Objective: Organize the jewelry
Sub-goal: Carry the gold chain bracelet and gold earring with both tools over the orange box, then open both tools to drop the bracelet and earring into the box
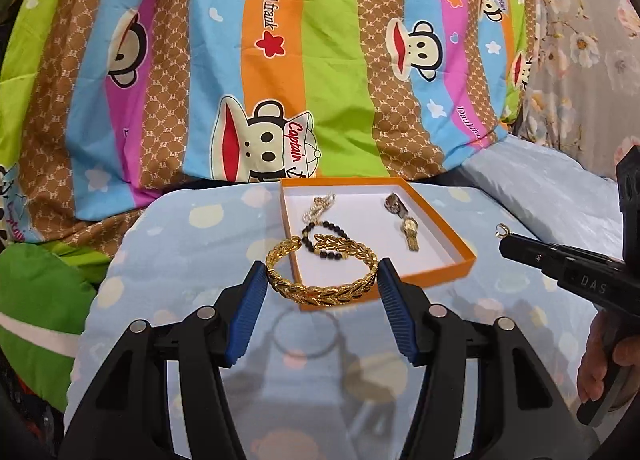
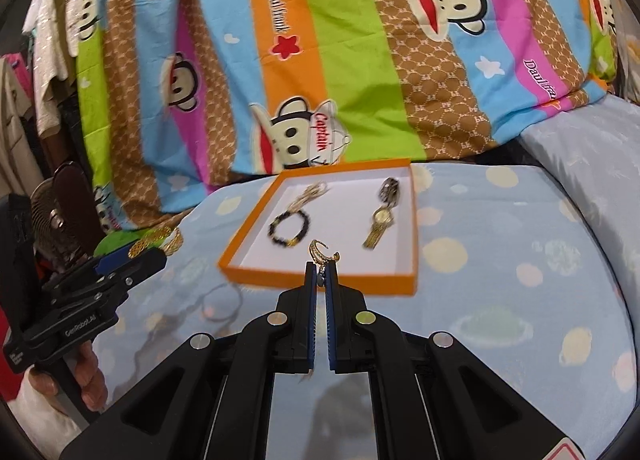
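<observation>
1. Here, the left tool (image 1: pixel 322 280) pinches a gold leaf-pattern bangle (image 1: pixel 320 276) between its blue pads, above the near edge of the orange box (image 1: pixel 460 250).
2. The right tool (image 2: pixel 320 272) (pressed together) grips a small gold earring (image 2: pixel 322 252).
3. Inside the box lie a black bead bracelet (image 2: pixel 289 227) and a gold watch (image 2: pixel 380 220), on the blue dotted bed sheet (image 2: pixel 500 260).

Watch (image 1: pixel 409 229) in box (image 1: pixel 460 244), right of beads (image 1: pixel 326 238)
</observation>
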`<action>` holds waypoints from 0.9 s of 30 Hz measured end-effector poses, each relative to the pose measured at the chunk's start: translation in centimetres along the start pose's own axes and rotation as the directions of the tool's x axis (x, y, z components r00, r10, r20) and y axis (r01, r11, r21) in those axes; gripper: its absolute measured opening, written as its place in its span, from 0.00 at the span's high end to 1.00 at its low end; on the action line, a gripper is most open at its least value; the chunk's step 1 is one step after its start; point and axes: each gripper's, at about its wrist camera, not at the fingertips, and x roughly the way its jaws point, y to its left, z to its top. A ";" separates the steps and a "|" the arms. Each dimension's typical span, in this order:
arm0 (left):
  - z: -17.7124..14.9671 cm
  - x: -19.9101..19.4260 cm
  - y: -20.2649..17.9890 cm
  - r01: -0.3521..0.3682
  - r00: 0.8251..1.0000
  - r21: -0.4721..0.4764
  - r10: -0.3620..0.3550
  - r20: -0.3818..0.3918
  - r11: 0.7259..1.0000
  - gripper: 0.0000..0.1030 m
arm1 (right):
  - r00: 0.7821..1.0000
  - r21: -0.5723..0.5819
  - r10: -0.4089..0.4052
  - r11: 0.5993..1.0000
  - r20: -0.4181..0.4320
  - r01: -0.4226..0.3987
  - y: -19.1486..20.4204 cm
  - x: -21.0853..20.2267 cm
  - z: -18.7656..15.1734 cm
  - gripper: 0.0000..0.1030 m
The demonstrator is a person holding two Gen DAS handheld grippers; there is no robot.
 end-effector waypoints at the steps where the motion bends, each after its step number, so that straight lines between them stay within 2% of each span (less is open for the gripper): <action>1: 0.3 0.8 0.1 -0.001 1.000 -0.006 0.001 -0.003 1.000 0.47 | 1.000 0.016 -0.007 1.000 -0.010 0.007 -0.5 0.9 0.6 0.97; 5: 1.3 4.3 0.0 0.016 0.999 -0.013 -0.017 -0.030 1.000 0.47 | 0.998 0.059 -0.018 0.998 -0.053 0.021 -1.7 4.4 1.9 0.97; 9: 1.2 6.6 -0.5 0.036 0.998 -0.022 -0.038 -0.050 0.999 0.47 | 0.996 0.066 -0.015 0.998 -0.084 0.020 -2.3 6.9 1.5 0.97; 20: -0.1 9.4 -1.1 0.031 0.995 0.006 -0.030 -0.100 1.000 0.46 | 0.993 0.069 -0.010 0.997 -0.116 0.018 -3.1 8.7 0.4 0.96; 23: -0.4 9.8 -1.3 0.025 0.993 0.014 -0.024 -0.116 1.000 0.46 | 0.993 0.062 -0.009 0.998 -0.116 0.016 -3.0 8.7 0.3 0.90; 25: -0.4 10.0 -1.2 0.024 0.993 0.006 -0.023 -0.117 1.000 0.44 | 0.995 0.055 -0.015 0.998 -0.103 0.021 -2.8 8.5 0.3 0.76; 27: -0.4 9.8 -1.0 0.024 0.994 -0.007 -0.025 -0.105 1.000 0.43 | 0.997 0.045 -0.023 0.999 -0.074 0.027 -2.7 8.0 0.3 0.71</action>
